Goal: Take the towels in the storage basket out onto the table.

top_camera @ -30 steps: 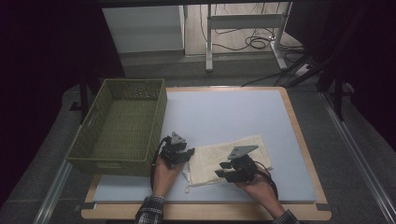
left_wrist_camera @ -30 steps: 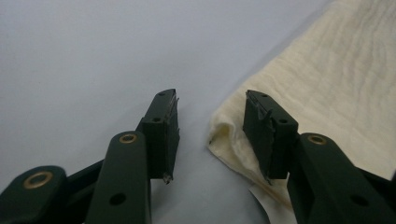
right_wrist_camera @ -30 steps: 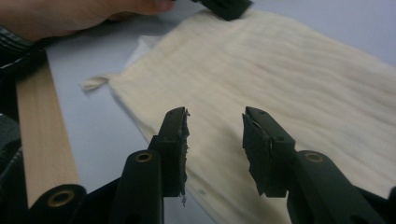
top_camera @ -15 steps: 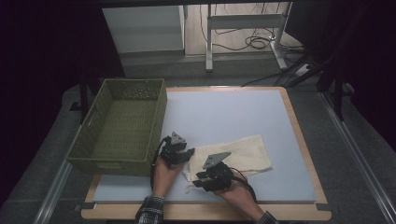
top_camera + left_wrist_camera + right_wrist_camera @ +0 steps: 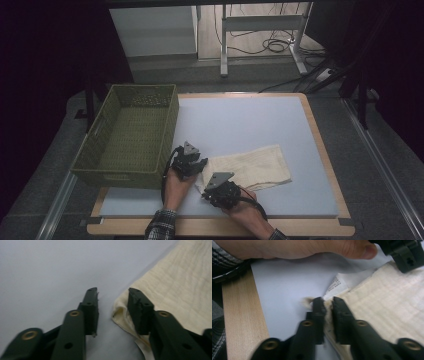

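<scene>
A folded cream cloth (image 5: pixel 255 165) lies on the pale blue mat (image 5: pixel 240 120) near the front edge. My left gripper (image 5: pixel 188 162) sits at the cloth's left corner. In the left gripper view its jaws (image 5: pixel 113 293) stand apart and have just been closing. The right jaw rests over the cloth (image 5: pixel 180 282) corner, while the left jaw is on bare mat. My right gripper (image 5: pixel 220 187) is at the cloth's near left edge. In the right gripper view its jaws (image 5: pixel 327 301) have just closed, pinching the edge of the cloth (image 5: pixel 387 297).
A green woven basket (image 5: pixel 127 135) stands at the left of the mat, close to the left hand. The table's wooden rim (image 5: pixel 239 315) runs just beside the right gripper. A white label (image 5: pixel 337 283) pokes out of the cloth's corner.
The right gripper has slid left along the cloth's near edge toward the left corner and pinched it. The left hand has kept still, its jaws a little narrower.
</scene>
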